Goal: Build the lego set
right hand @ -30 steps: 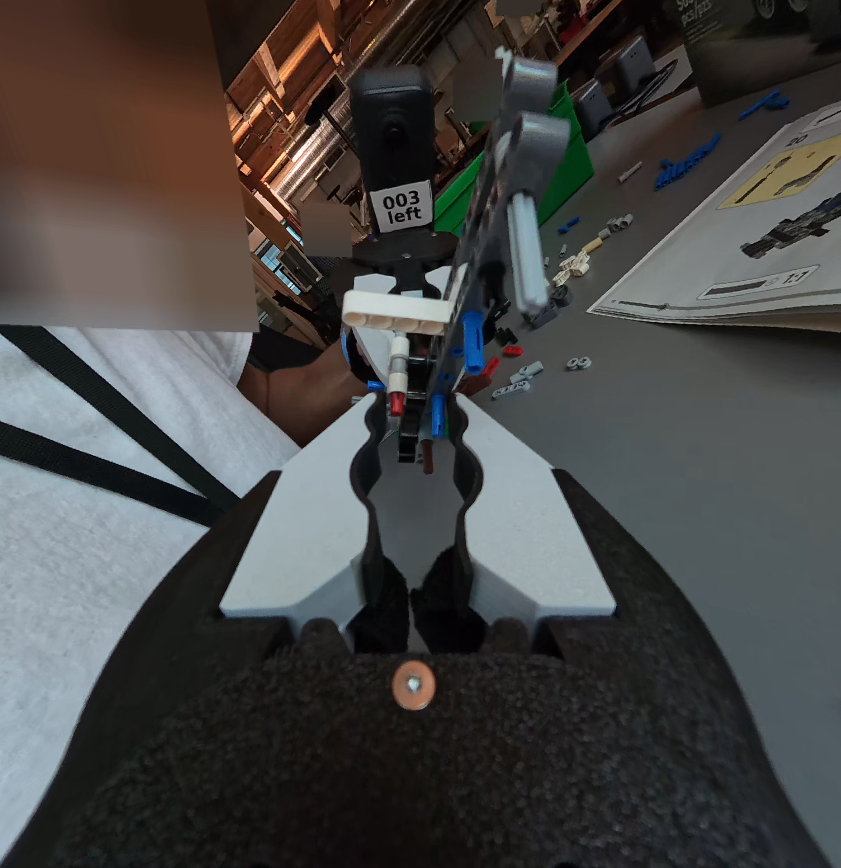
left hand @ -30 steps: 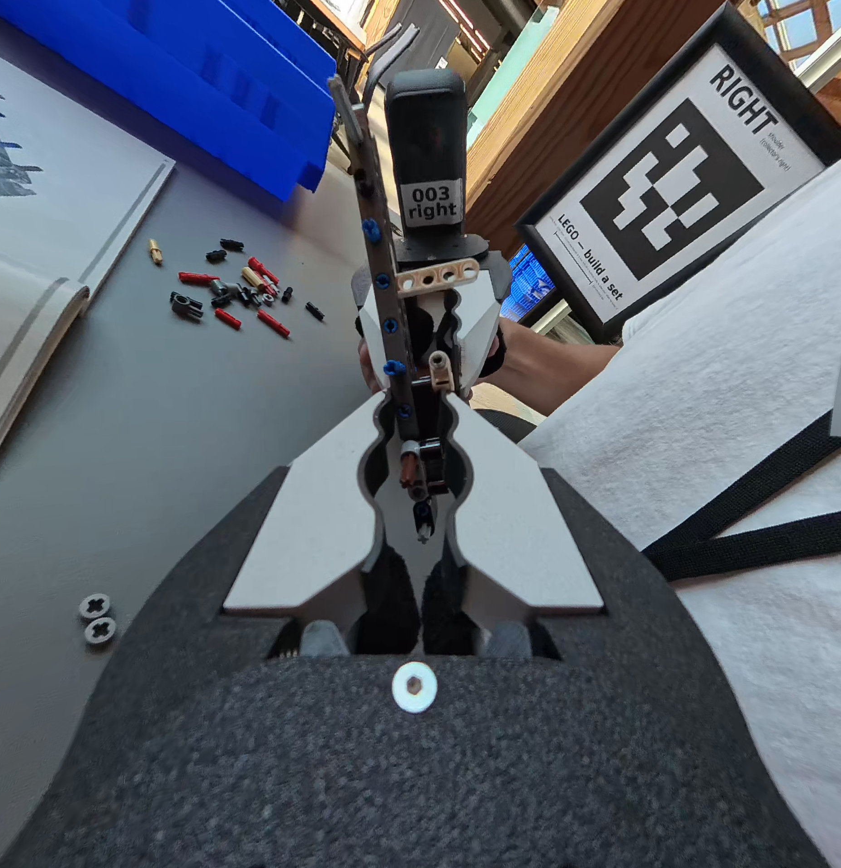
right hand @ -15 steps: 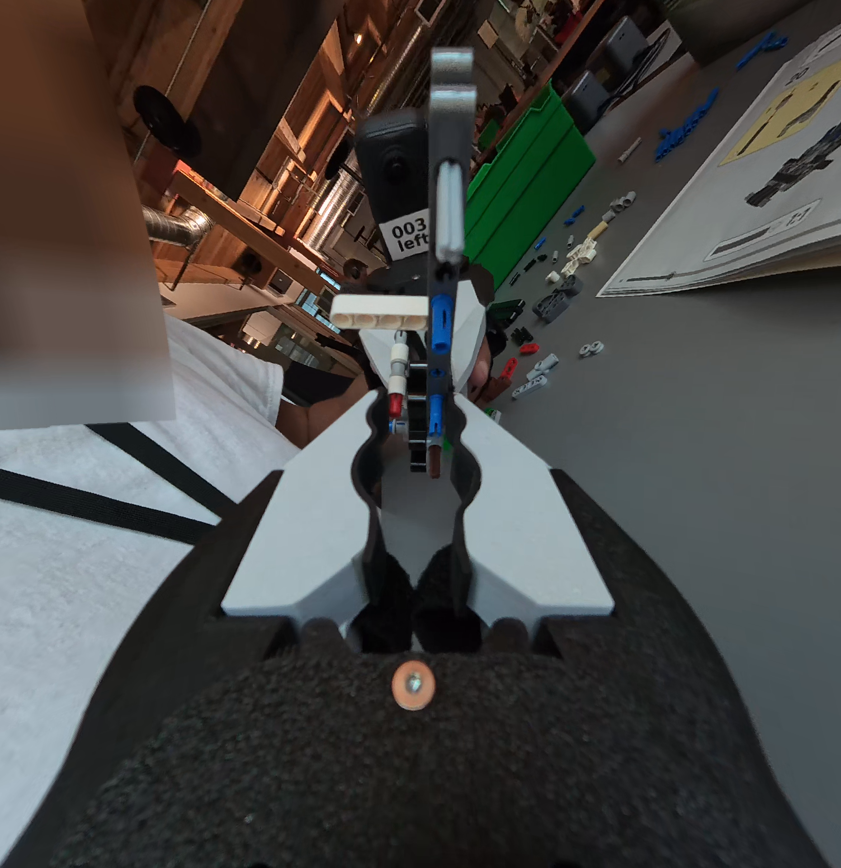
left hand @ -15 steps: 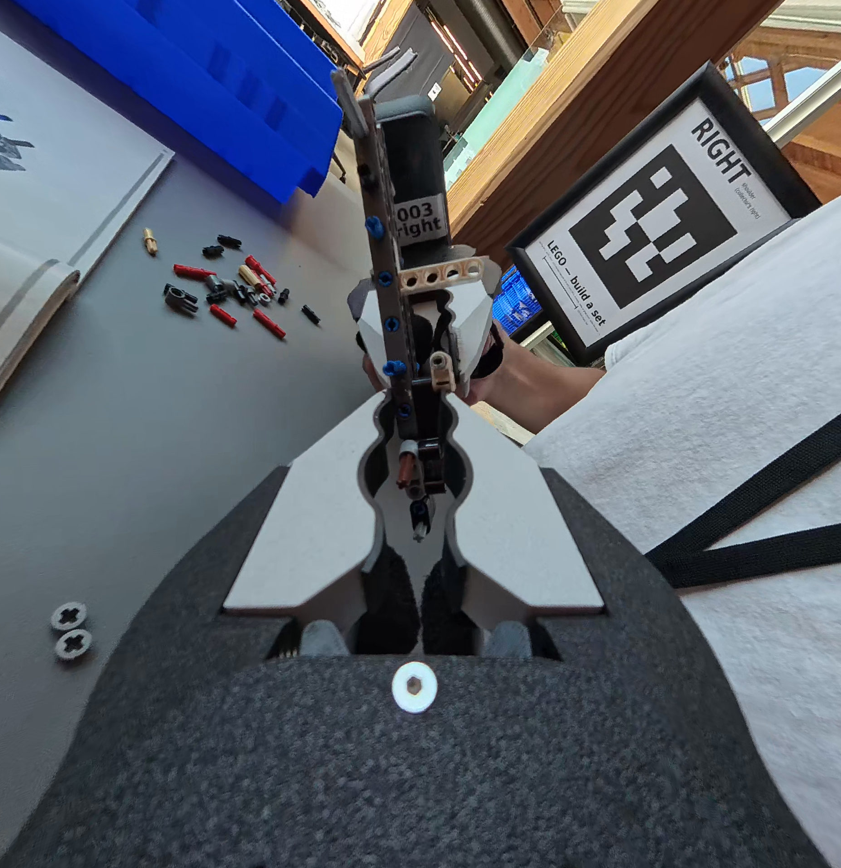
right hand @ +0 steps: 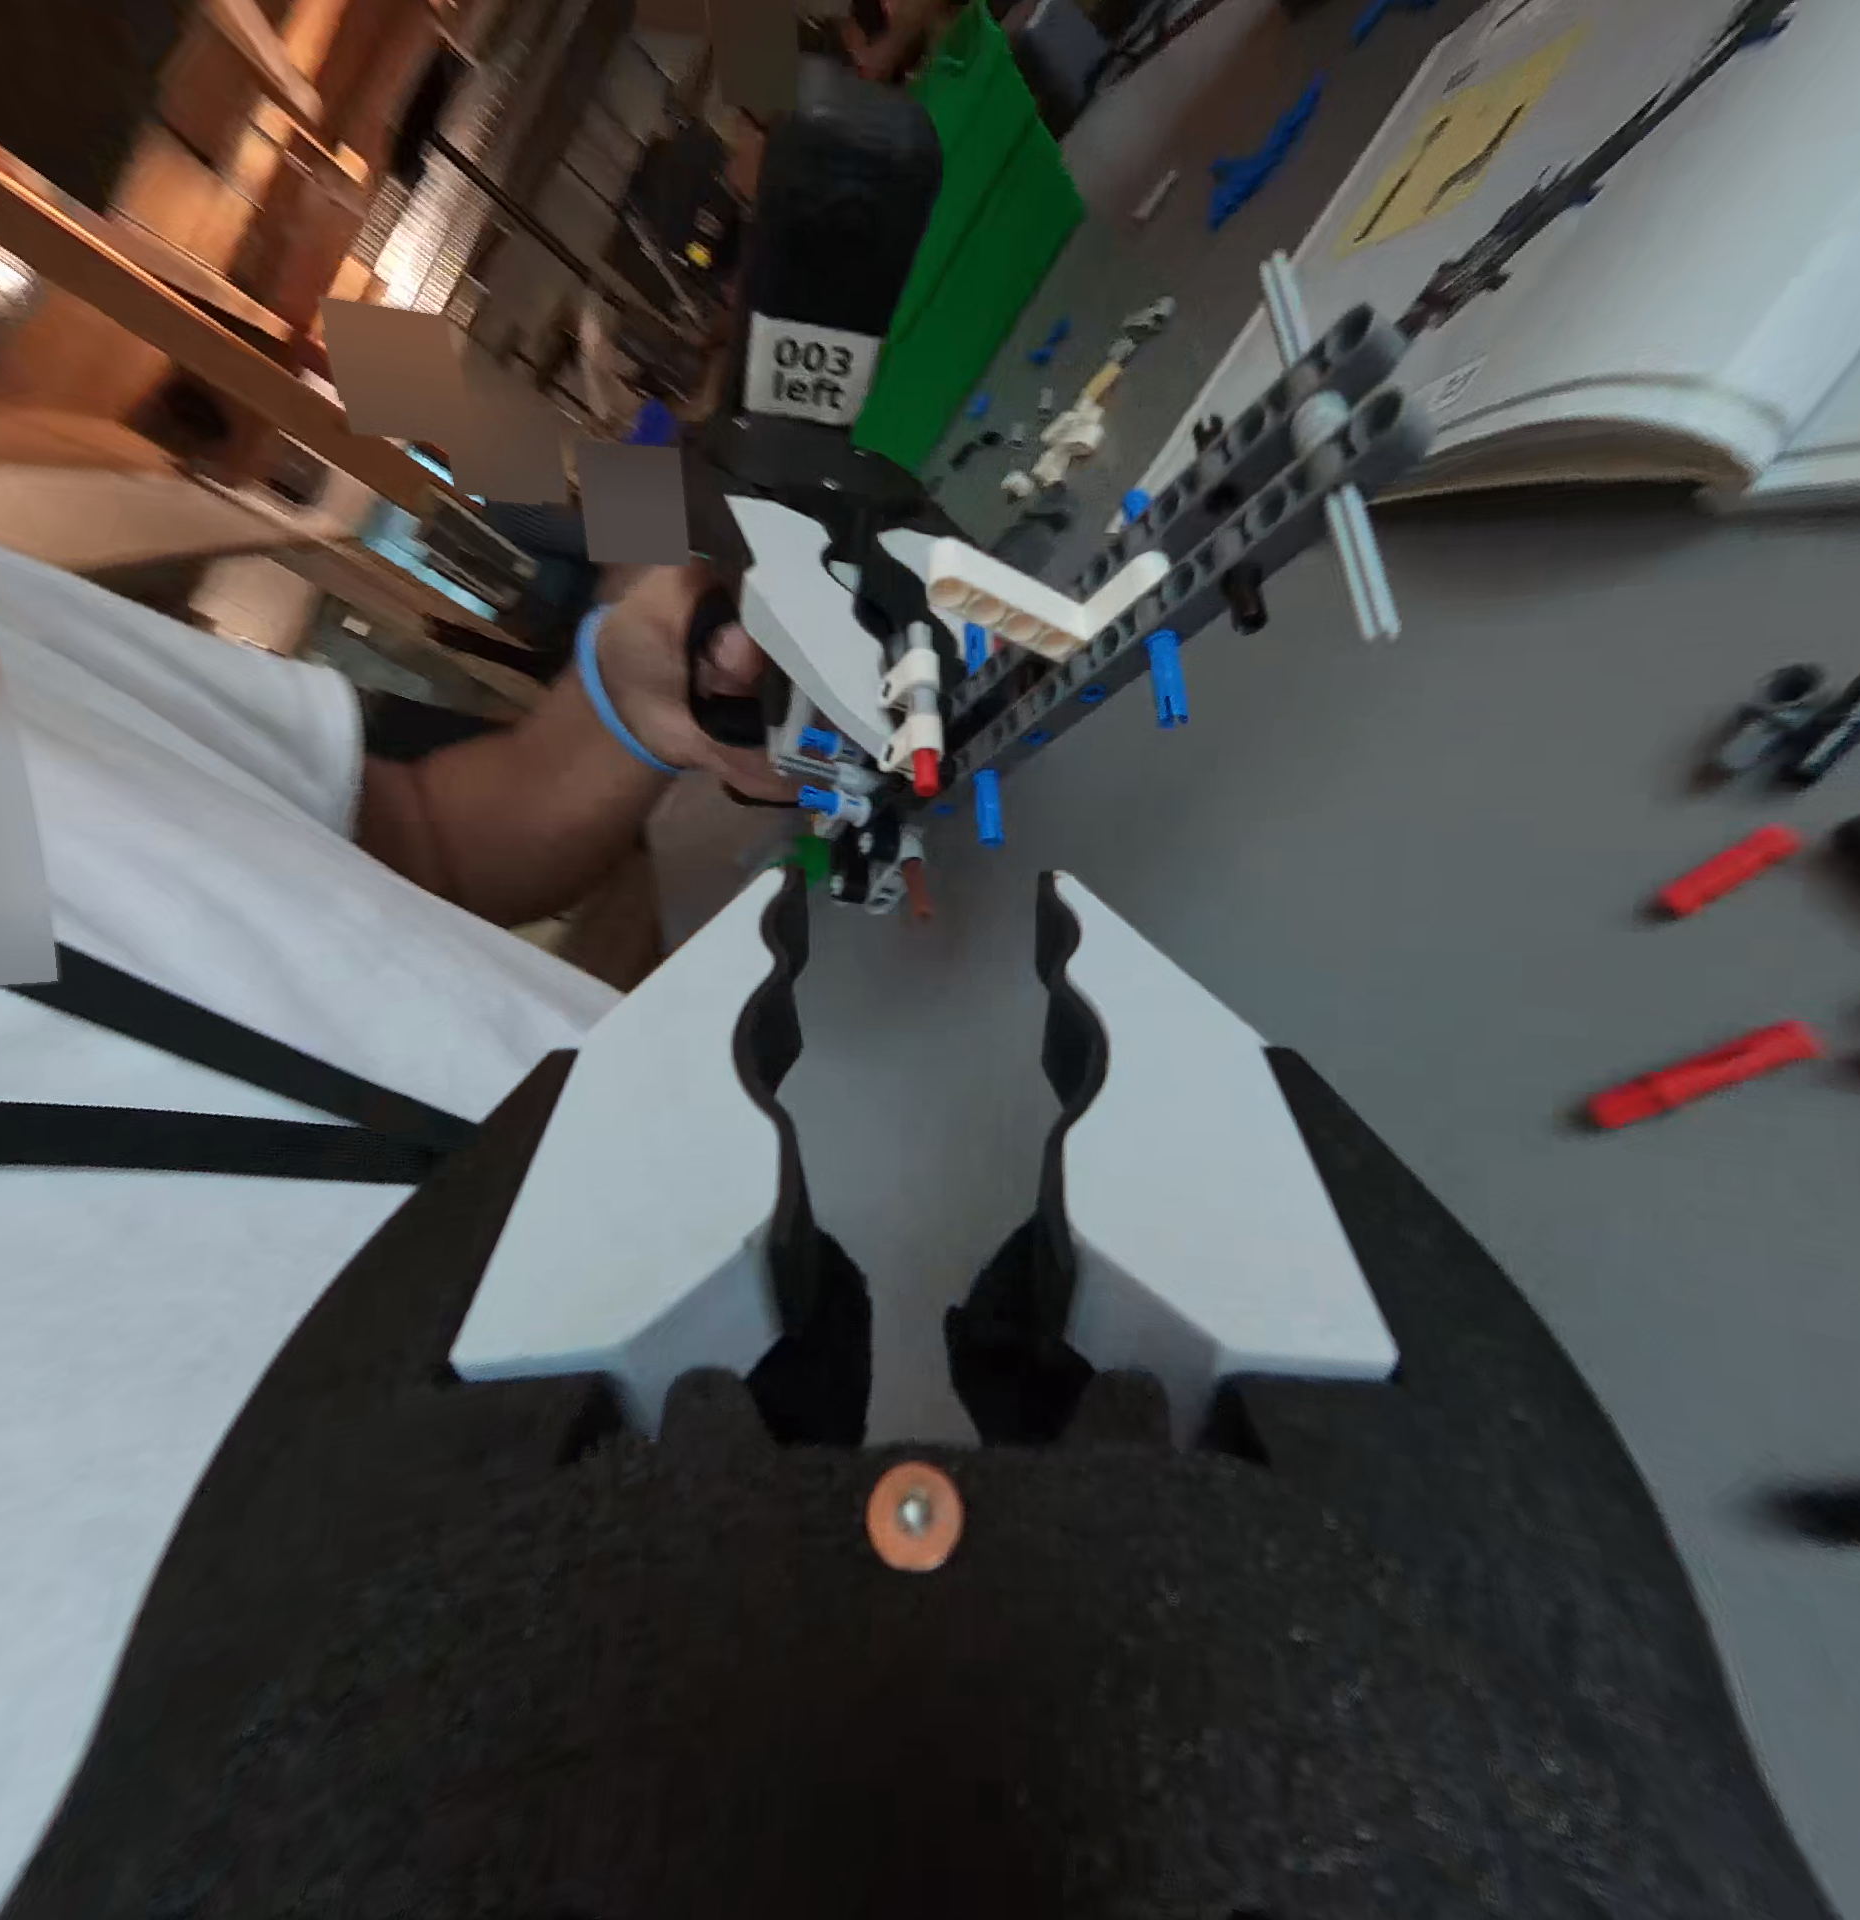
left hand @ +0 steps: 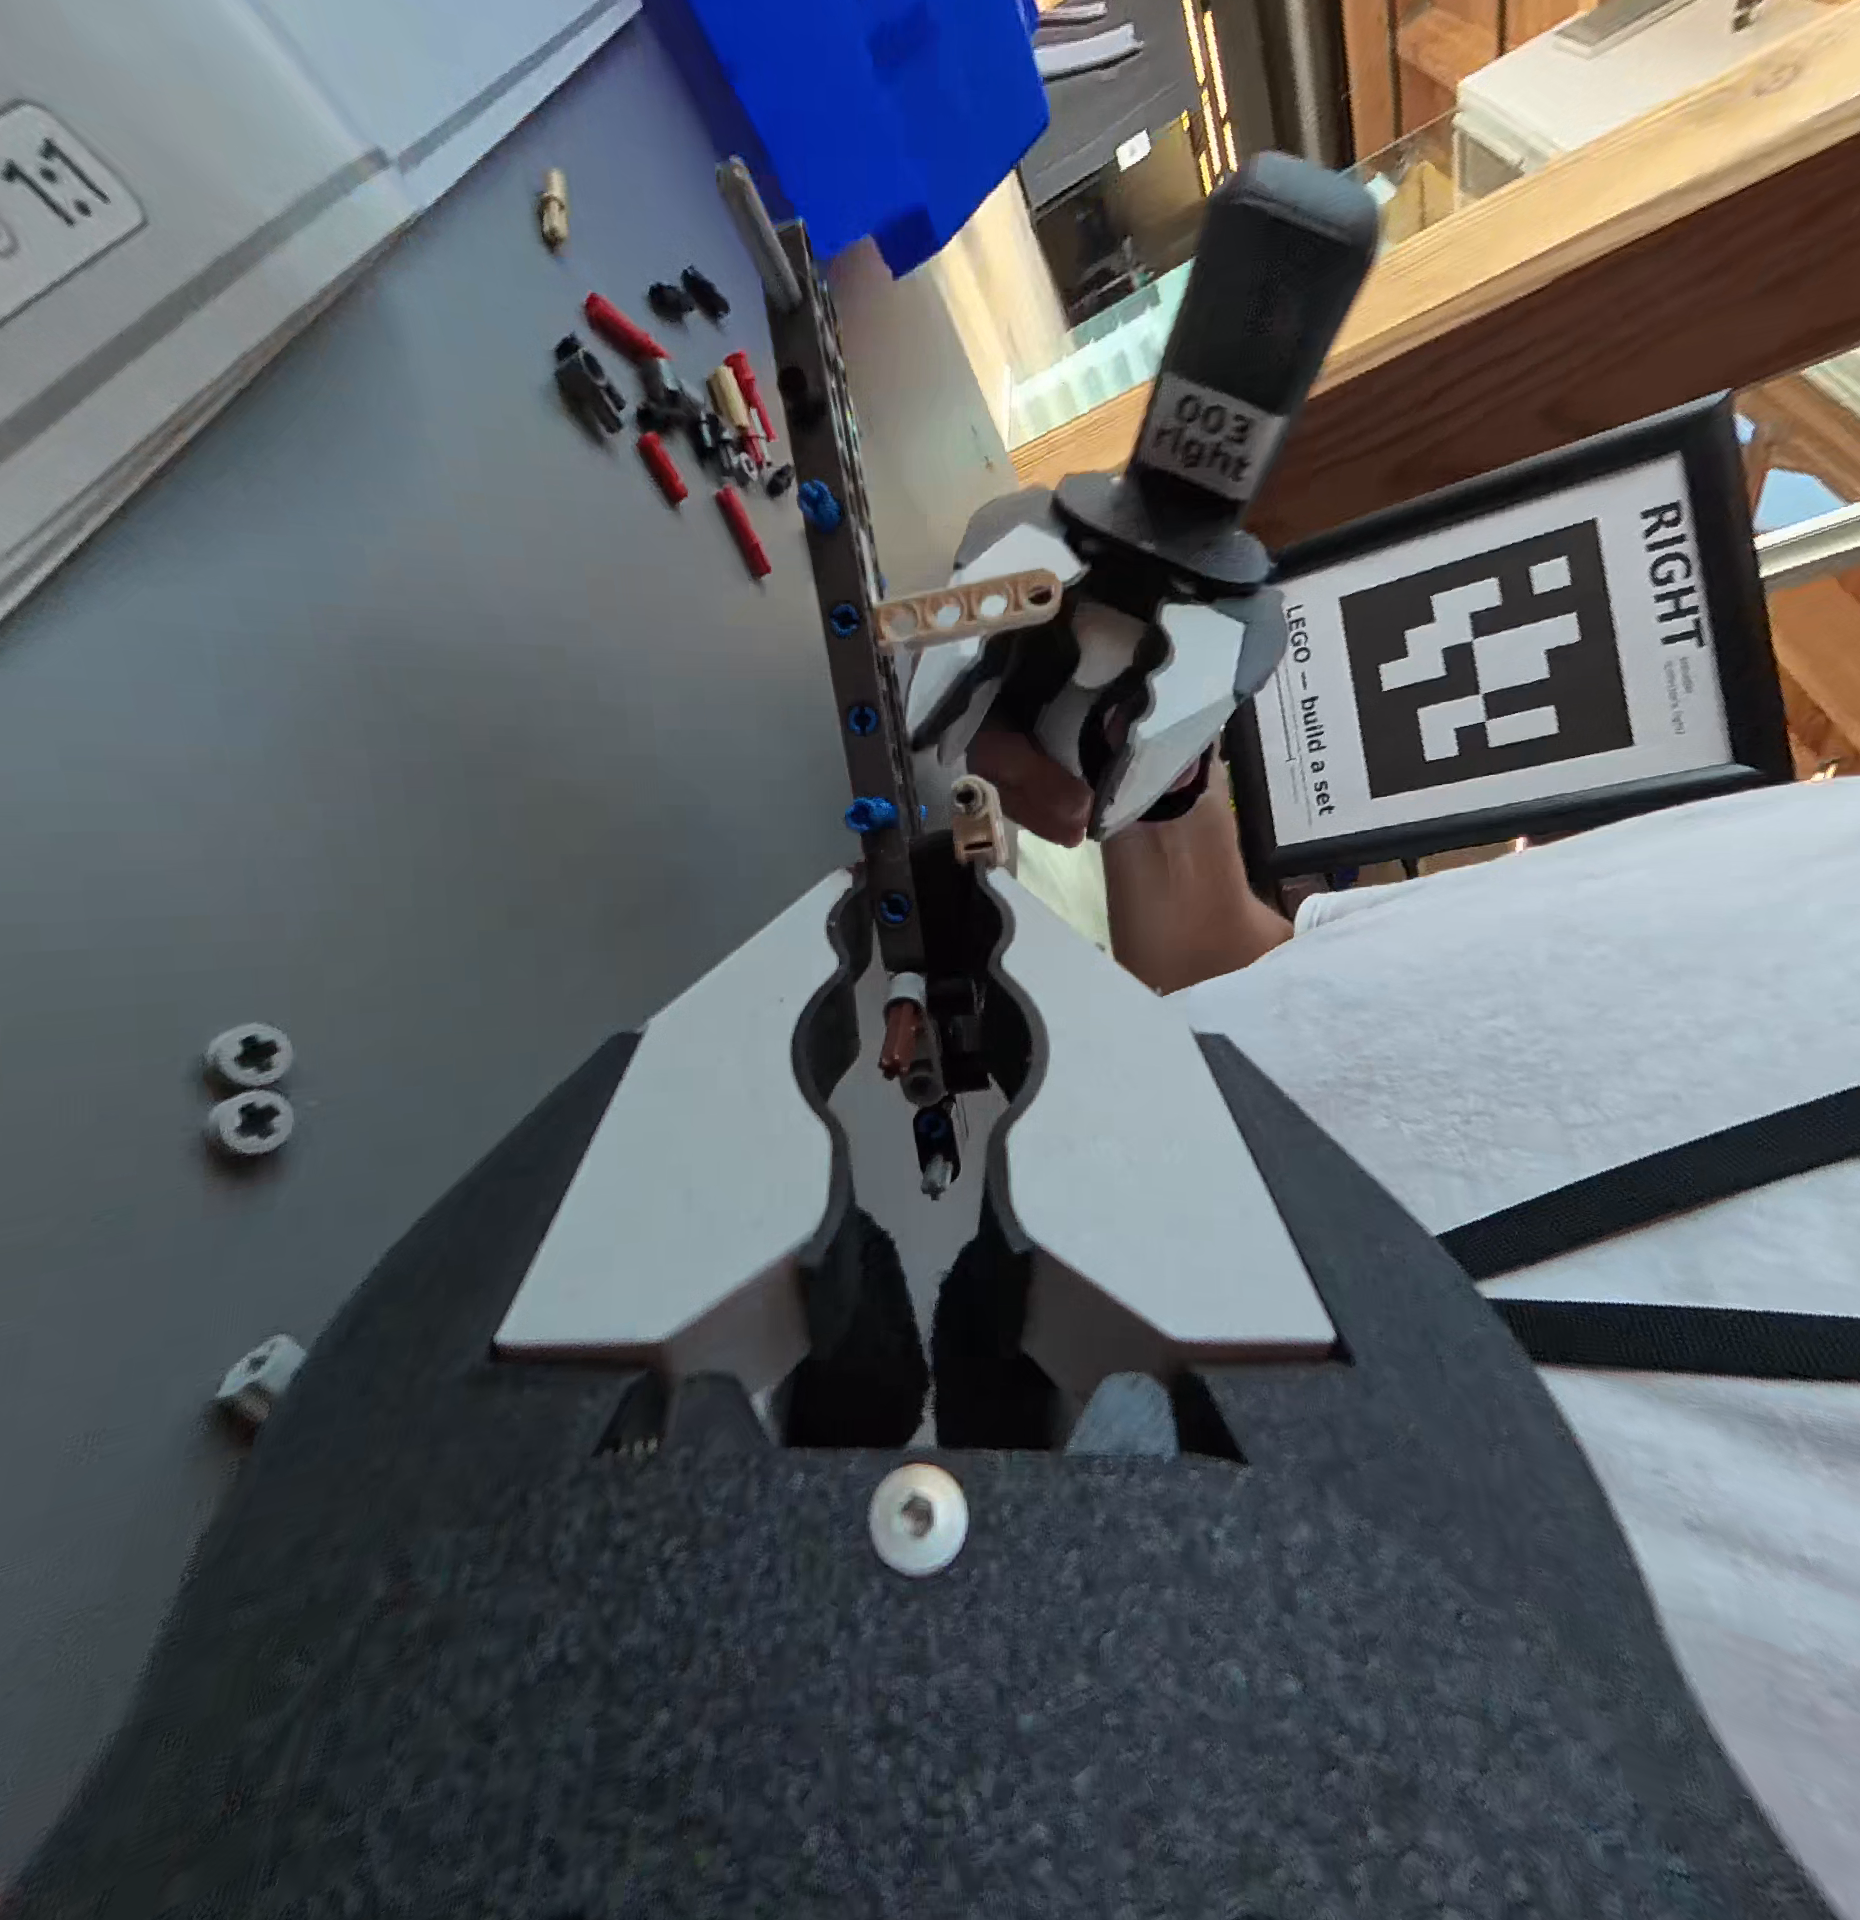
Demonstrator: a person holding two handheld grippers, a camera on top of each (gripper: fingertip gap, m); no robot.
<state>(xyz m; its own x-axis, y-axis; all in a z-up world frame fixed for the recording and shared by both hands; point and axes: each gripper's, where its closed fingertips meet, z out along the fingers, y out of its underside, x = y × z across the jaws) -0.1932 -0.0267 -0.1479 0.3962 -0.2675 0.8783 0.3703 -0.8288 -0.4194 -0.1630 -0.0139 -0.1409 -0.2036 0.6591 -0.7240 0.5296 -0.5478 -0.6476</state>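
The lego frame (left hand: 858, 665), a long dark-grey beam of round holes studded with blue pins (right hand: 1165, 675) and carrying a tan L-shaped beam (left hand: 967, 613), was clamped at its near end between the wavy-edged white fingers of the left gripper (left hand: 921, 940), above the matte grey table (left hand: 282, 831). The right gripper (right hand: 915, 904) was held just short of the frame's end with its jaws apart and nothing between them. Beside the frame, red and black pins (left hand: 687, 416) were scattered on the table, with a glossy blue bin (left hand: 874, 114) beyond them.
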